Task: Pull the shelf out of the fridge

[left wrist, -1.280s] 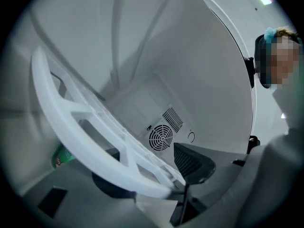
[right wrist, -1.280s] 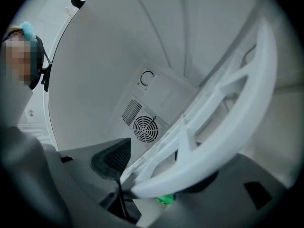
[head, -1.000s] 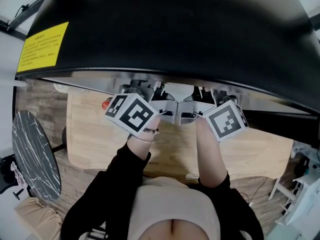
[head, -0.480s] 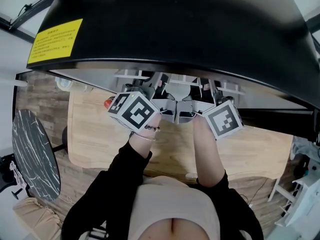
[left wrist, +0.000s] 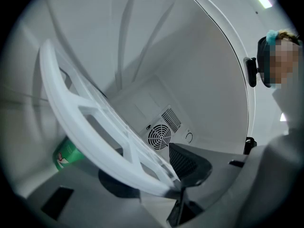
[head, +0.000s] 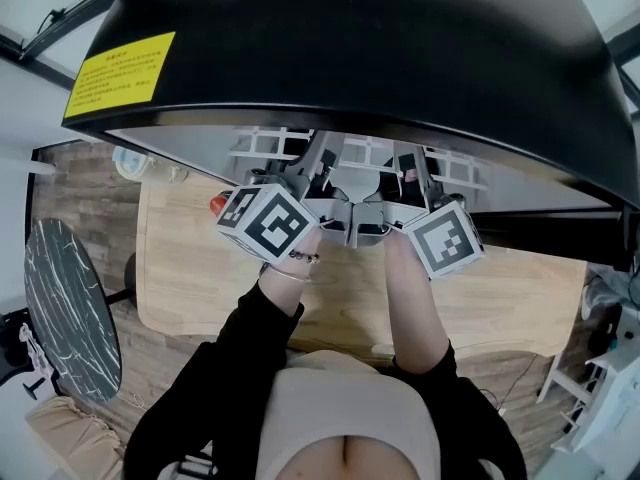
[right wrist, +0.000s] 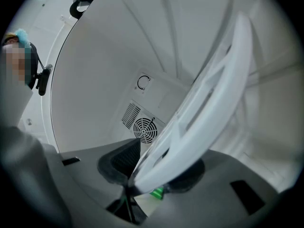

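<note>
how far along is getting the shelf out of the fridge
Done: the left gripper and right gripper have just closed on the front edge of the shelf. In hand: the pull; the head view shows only a strip of it past the fridge front. Left: most of it is inside, reaching toward the fan.

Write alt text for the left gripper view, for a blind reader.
The left gripper, its jaws just closed, clamps a white shelf inside the fridge. A green can shows behind it; a round fan vent sits further back.
</note>
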`<state>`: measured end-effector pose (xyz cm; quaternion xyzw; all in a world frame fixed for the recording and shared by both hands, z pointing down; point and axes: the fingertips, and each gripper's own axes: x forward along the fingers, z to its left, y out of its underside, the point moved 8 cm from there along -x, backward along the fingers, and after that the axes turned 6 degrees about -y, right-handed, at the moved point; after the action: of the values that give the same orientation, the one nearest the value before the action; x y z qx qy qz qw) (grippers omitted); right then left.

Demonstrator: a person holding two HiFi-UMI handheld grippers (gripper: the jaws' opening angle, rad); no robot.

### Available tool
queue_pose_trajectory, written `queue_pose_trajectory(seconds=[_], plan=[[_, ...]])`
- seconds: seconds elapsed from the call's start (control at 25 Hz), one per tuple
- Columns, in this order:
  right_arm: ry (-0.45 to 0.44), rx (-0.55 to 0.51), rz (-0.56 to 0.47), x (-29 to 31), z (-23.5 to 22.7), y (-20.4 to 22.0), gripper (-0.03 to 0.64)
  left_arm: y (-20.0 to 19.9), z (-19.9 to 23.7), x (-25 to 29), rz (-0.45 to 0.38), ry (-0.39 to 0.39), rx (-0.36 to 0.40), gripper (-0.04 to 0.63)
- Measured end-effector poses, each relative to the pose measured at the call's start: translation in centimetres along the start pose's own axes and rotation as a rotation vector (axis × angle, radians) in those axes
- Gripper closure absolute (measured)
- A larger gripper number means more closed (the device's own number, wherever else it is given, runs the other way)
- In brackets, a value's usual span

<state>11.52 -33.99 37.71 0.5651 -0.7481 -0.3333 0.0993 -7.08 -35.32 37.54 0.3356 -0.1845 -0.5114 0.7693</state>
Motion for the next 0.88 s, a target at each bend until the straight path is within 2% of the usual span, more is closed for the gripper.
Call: queue_pose_trajectory(seconds=[0.88], plan=[[0.002,0.000,0.002,-1.7,0.9,0.2,0.462,0.4,-0.6,-1.7,-0.004,0.010,-0.018,0.408]])
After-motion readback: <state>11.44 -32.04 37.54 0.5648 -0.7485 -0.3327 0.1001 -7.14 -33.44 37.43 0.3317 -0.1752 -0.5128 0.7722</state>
